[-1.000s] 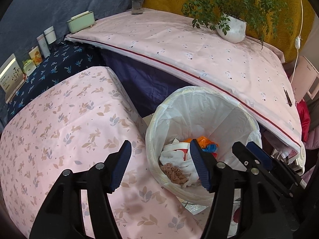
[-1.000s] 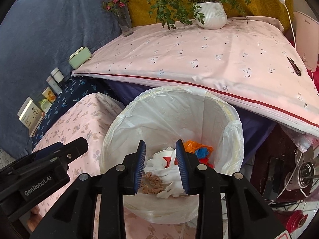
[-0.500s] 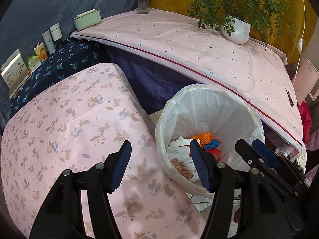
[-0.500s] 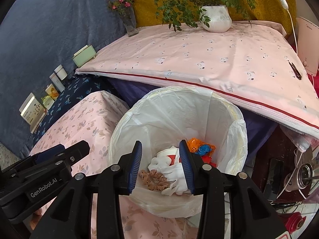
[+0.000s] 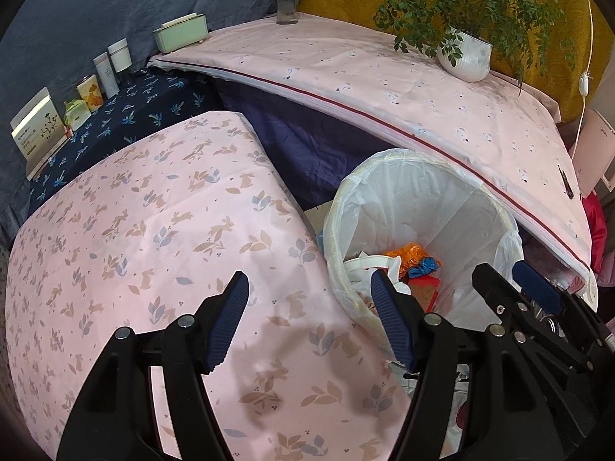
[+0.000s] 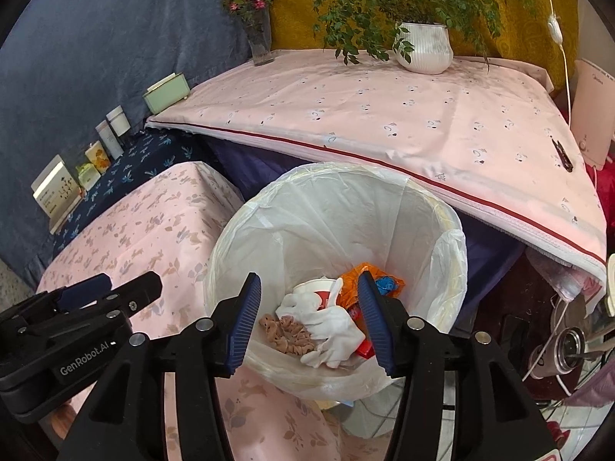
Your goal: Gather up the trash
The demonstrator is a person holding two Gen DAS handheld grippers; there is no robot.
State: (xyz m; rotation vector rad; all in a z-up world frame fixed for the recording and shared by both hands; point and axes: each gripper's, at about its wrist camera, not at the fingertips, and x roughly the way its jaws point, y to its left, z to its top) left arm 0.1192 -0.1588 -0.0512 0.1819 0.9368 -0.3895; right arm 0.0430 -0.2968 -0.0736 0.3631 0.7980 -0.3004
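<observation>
**Both grippers empty above the bin**

The right hand-held gripper [image 6: 309,320] hangs over the lined bin [image 6: 430,207], jaws wide apart, gripping nothing. Inside lie a white glove [image 6: 332,330], a brown scrunchie [image 6: 286,332] and an orange wrapper [image 6: 351,288]. The left hand-held gripper [image 5: 309,320], also spread and empty, hovers over the pink rabbit-print cloth [image 5: 153,230] beside the bin.

Bin [image 6: 334,207] sits right of my near table [image 5: 153,230], in front of the far table [image 6: 384,115]. Inside it: scrunchie [image 6: 286,332] left, glove [image 6: 334,330] beside it, wrapper [image 6: 355,282] behind. Potted plant [image 6: 424,48] and vase [image 6: 259,40] stand on the far table's back edge.
</observation>
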